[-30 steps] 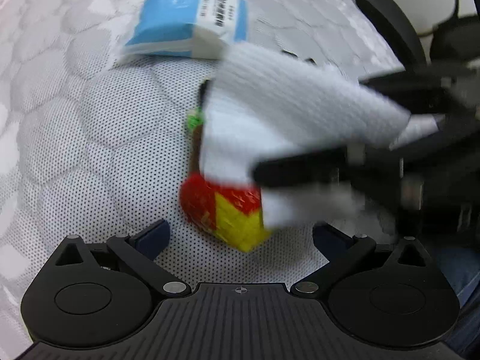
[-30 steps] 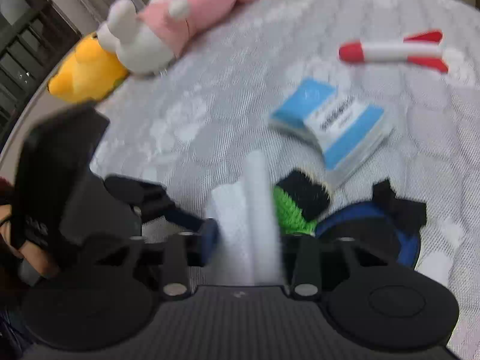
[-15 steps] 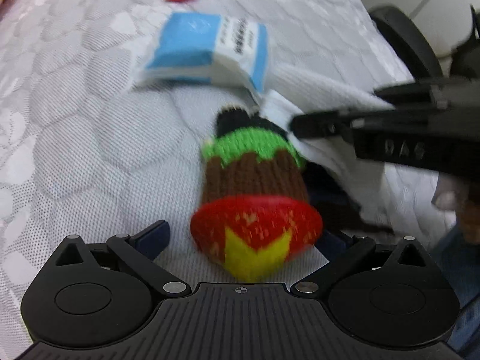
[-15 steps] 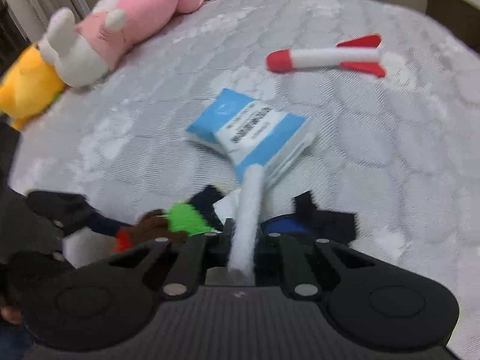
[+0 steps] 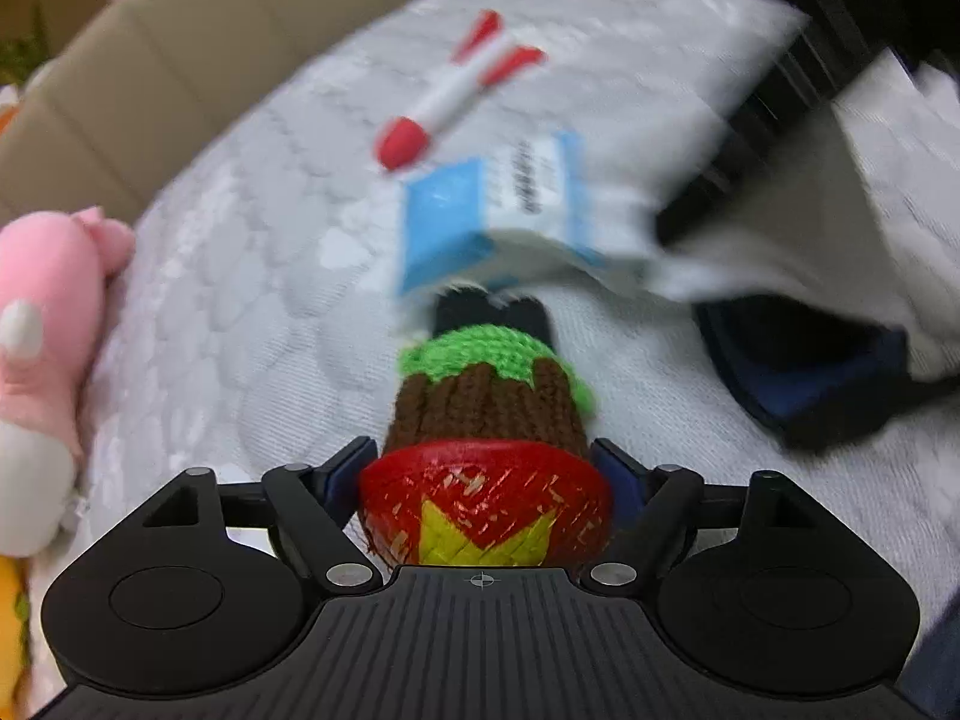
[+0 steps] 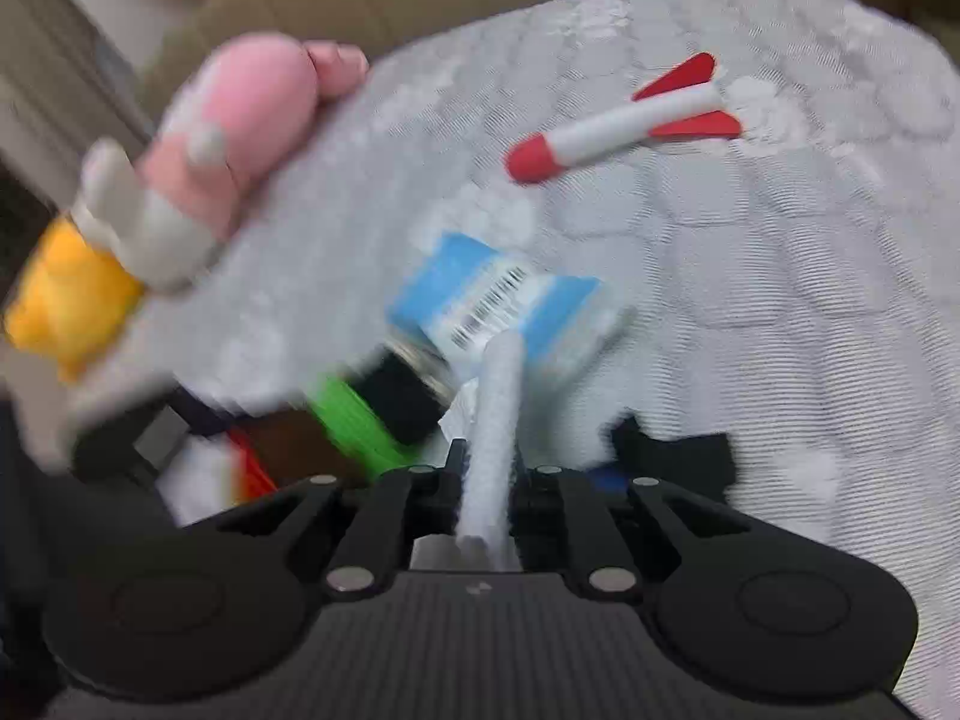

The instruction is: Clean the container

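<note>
My left gripper (image 5: 483, 474) is shut on the container (image 5: 486, 420), a bottle in a knitted brown and green sleeve with a red and yellow woven base and a black neck. It points away from me, above the bed. It also shows in the right wrist view (image 6: 354, 420), blurred. My right gripper (image 6: 486, 468) is shut on a white cloth (image 6: 495, 414), held on edge just right of the container's black neck. In the left wrist view the cloth (image 5: 750, 240) hangs at the right, with the right gripper's dark body behind it.
On the quilted white bed lie a blue and white tissue pack (image 5: 498, 210), a red and white toy rocket (image 5: 456, 96), a blue and black item (image 5: 804, 372) and a pink plush (image 5: 42, 300). A yellow plush (image 6: 66, 294) lies at the left. A beige headboard stands behind.
My left gripper has shut on the container's base and lifted it, tilting the view up toward the headboard. My right gripper with the cloth has stayed beside the container's neck.
</note>
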`<state>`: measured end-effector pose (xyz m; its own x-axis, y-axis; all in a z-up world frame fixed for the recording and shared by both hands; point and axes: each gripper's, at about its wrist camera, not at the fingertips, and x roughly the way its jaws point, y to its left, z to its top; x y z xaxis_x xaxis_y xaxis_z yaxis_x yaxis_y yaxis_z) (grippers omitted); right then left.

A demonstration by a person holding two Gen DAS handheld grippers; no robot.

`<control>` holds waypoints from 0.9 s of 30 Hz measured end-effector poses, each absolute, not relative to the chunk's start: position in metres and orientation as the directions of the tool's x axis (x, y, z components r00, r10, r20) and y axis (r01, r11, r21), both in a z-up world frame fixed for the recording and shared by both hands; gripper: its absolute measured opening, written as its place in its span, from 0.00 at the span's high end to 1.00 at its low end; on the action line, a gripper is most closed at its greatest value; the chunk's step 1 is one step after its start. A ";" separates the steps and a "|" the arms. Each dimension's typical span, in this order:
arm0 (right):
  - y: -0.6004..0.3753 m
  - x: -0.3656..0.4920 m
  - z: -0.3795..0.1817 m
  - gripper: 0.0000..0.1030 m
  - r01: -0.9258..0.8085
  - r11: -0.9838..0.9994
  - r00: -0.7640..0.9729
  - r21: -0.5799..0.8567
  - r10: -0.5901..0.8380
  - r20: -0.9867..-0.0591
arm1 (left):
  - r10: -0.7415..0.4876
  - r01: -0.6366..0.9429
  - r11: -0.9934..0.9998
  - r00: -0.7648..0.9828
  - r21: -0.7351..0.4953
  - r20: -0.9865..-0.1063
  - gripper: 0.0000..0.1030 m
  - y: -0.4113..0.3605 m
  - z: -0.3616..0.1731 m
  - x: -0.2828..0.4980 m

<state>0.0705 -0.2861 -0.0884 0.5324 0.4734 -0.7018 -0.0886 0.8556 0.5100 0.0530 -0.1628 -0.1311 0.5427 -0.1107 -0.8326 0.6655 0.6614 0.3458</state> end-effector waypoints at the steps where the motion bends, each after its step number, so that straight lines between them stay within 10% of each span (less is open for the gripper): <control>1: -0.283 0.075 -0.085 0.89 -0.096 0.823 0.539 0.560 0.516 -0.666 | -0.132 0.675 0.675 0.506 0.297 -0.853 0.15 -0.161 -0.130 0.053; 13: -0.247 0.097 -0.105 0.88 -0.155 0.904 0.513 0.398 0.417 -0.750 | -0.228 0.511 0.858 0.292 -0.050 -0.929 0.09 -0.118 -0.125 0.088; 22: -0.338 0.095 -0.068 0.84 0.003 0.779 0.735 0.626 0.423 -0.530 | -0.485 0.260 0.866 0.228 -0.427 -0.844 0.01 -0.104 -0.074 0.123; 27: -0.365 0.092 -0.069 0.84 0.067 0.779 0.770 0.624 0.357 -0.529 | -0.448 0.078 0.894 0.218 -0.442 -0.867 0.01 -0.132 -0.086 0.175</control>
